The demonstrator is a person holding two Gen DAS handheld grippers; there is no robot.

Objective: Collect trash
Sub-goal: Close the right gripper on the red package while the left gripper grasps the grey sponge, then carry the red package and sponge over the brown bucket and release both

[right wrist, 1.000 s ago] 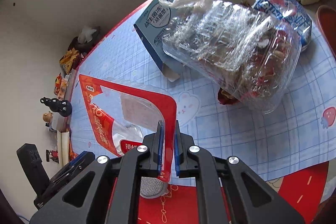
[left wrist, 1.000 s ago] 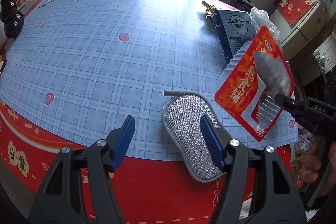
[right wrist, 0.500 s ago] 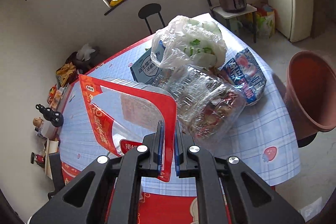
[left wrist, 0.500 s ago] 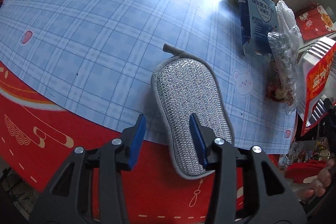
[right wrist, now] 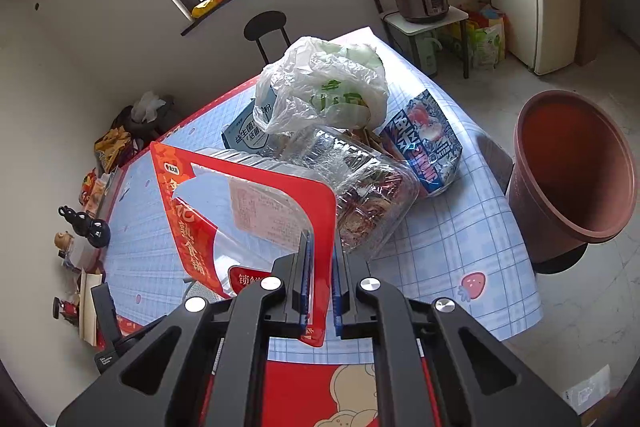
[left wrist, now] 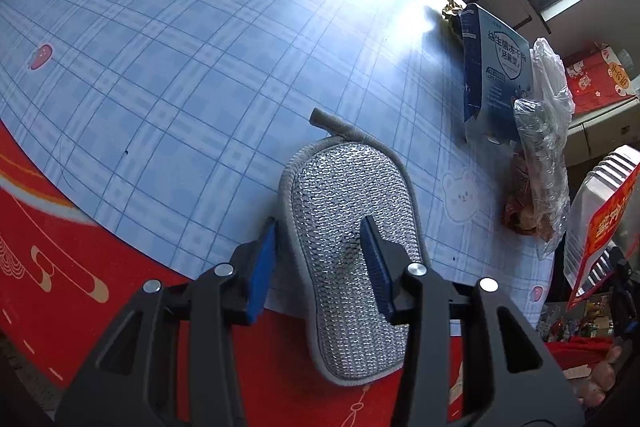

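Clearly the right gripper (right wrist: 320,283) pinches the red food pouch (right wrist: 256,211) by its lower edge, lifted off the table (right wrist: 460,259) for carrying toward the brown bin (right wrist: 576,171) (probably); the left gripper (left wrist: 320,263) is half-open astride the silver scrubbing pad (left wrist: 344,235), not yet squeezing it

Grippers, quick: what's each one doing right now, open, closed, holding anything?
Left gripper: open, straddling the silver scrubbing pad, not clamped.
Right gripper: closed on the red food pouch.
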